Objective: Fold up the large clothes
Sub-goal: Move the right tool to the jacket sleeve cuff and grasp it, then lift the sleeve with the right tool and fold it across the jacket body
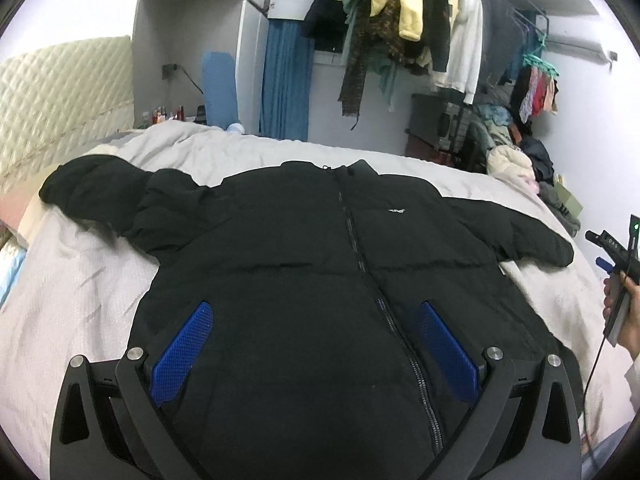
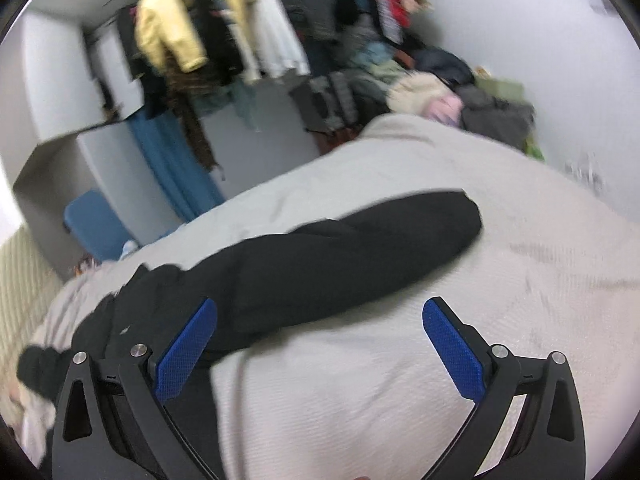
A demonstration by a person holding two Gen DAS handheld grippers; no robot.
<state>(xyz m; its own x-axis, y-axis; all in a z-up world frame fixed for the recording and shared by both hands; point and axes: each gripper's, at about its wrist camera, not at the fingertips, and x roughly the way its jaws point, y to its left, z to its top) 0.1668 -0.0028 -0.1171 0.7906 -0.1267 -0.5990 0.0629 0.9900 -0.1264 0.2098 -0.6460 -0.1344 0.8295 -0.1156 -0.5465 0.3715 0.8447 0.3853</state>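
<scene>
A black puffer jacket (image 1: 304,280) lies flat, front up and zipped, on a bed with a light grey cover (image 1: 80,288), both sleeves spread out. My left gripper (image 1: 316,312) is open and empty above the jacket's lower front, blue pads either side of the zipper. My right gripper (image 2: 320,312) is open and empty above the bed cover (image 2: 400,380), just in front of the jacket's right sleeve (image 2: 352,248). The right gripper's body, held in a hand, shows at the right edge of the left wrist view (image 1: 624,276). The right wrist view is blurred.
A quilted headboard (image 1: 60,92) stands at the left. A rack of hanging clothes (image 1: 420,28) and a heap of clothes (image 1: 516,152) are beyond the bed's far side. A blue curtain (image 1: 284,80) hangs at the back.
</scene>
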